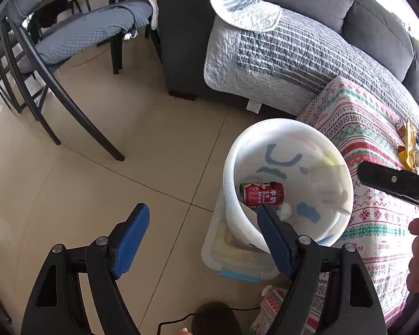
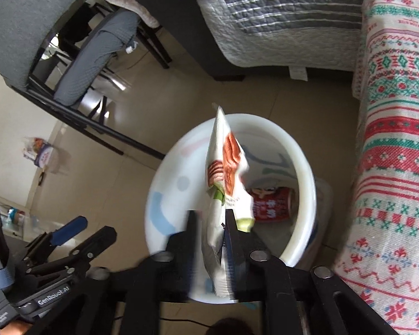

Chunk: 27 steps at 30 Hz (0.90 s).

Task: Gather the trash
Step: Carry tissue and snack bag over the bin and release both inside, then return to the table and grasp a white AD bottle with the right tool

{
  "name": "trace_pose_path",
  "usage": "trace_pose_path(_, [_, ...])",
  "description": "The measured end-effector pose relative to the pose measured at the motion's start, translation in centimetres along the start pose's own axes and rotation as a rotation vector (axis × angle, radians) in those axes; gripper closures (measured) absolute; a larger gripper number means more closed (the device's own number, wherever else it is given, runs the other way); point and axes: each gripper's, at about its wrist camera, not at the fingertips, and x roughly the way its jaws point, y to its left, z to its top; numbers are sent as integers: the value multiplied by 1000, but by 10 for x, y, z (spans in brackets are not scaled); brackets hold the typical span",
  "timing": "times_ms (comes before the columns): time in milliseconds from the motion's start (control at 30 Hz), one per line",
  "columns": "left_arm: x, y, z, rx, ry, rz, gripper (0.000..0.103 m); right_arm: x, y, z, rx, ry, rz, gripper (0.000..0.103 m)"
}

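Note:
A white bin (image 1: 229, 167) with pastel shapes stands on a clear lidded box beside the cloth-covered table. A red milk can (image 1: 262, 194) and white scraps lie at its bottom. My left gripper (image 1: 202, 212) hangs open and empty, its right blue pad over the bin's near rim. In the right wrist view my right gripper (image 2: 211, 213) is above the bin (image 2: 301, 167) with its jaws parted. A white snack wrapper (image 2: 226, 167) with red print stands upright between them, leaning on the right finger. The can (image 2: 273, 203) shows below. Yellow wrappers (image 1: 410, 150) lie on the table.
The table's patterned cloth (image 2: 391, 167) hangs just right of the bin. A grey sofa with a quilted cover (image 1: 293, 55) stands behind, black chairs (image 1: 69, 55) to the left. A black cable (image 1: 176, 321) runs on the tiled floor. A bag (image 2: 42, 153) sits by the wall.

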Motion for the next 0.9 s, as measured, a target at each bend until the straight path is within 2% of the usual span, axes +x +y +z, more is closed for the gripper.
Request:
trace_pose_path(67, [-1,-2,0,2,0,-2,21,-5,-1,-1,13,-19,0,41])
trace_pose_path(233, [-9,-13,3,11,-11,-15,21,-19,-1,-1,-1,-41,-31,39])
trace_pose_path(300, [-13,-20,4,18,-16,-21,21,-28,-3,-3,-6,-50,-60,32])
trace_pose_path(400, [-18,-35,4,32,-14,-34,21,-48,-7,-9,-33,-69,-120,26])
trace_pose_path(600, [-26,-78,6,85,-4,-73,21,-98,-33,-21,-58,-123,-253,14])
trace_pose_path(667, [-28,-97,8,103,2,-92,14,-115,-46,-26,-52,-145,-275,9])
trace_pose_path(900, [-37,-168,12,178,-1,-139,11,-173,-100,-39,16,-185,-397,5])
